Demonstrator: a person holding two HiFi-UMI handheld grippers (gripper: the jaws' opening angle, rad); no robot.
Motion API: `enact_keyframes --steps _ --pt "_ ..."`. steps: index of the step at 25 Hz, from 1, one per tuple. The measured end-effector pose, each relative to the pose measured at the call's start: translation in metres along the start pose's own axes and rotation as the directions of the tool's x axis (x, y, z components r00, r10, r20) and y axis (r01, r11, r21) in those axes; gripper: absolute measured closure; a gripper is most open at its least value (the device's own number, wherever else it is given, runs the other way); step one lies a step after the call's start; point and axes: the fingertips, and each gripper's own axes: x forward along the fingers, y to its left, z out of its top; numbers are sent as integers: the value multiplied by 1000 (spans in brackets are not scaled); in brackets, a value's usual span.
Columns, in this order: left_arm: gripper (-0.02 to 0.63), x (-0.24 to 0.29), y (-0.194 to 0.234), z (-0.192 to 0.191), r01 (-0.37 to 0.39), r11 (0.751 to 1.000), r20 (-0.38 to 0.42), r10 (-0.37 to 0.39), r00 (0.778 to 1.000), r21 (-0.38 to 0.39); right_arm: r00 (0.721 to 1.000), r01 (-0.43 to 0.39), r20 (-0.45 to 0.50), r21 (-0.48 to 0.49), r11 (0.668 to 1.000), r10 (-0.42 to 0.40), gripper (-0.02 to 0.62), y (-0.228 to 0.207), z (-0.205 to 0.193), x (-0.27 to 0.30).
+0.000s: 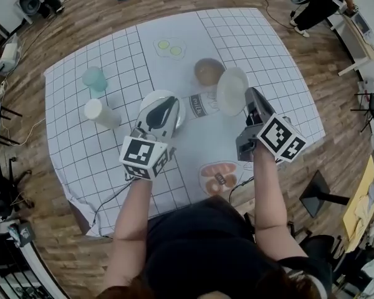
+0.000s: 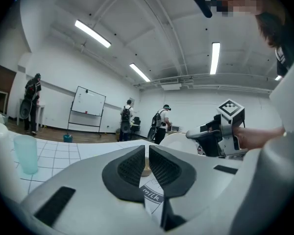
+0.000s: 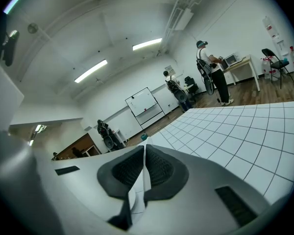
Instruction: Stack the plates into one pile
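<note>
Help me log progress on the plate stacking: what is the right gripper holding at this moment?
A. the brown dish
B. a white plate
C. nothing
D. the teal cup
B: in its own view the right gripper has its jaws shut on a thin white rim, and the head view shows that this is a white plate, held tilted above the table.

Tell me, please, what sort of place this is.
Likely an indoor lab or studio: a whiteboard on a stand, ceiling strip lights, and a gridded table cover.
</note>
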Motion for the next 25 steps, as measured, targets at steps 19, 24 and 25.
enact_keyframes --steps 19,24,25 --pt "577 -108 70 -14 -307 952 3 307 952 -13 915 -320 -258 8 948 311 565 137 -106 49" --pt "577 -119 73 -19 -339 940 -6 339 941 -15 882 -361 -310 38 932 355 565 153 -131 55" --pt "577 -121 74 -20 -345 938 -9 345 939 -16 879 -366 -313 44 930 361 565 155 -133 56"
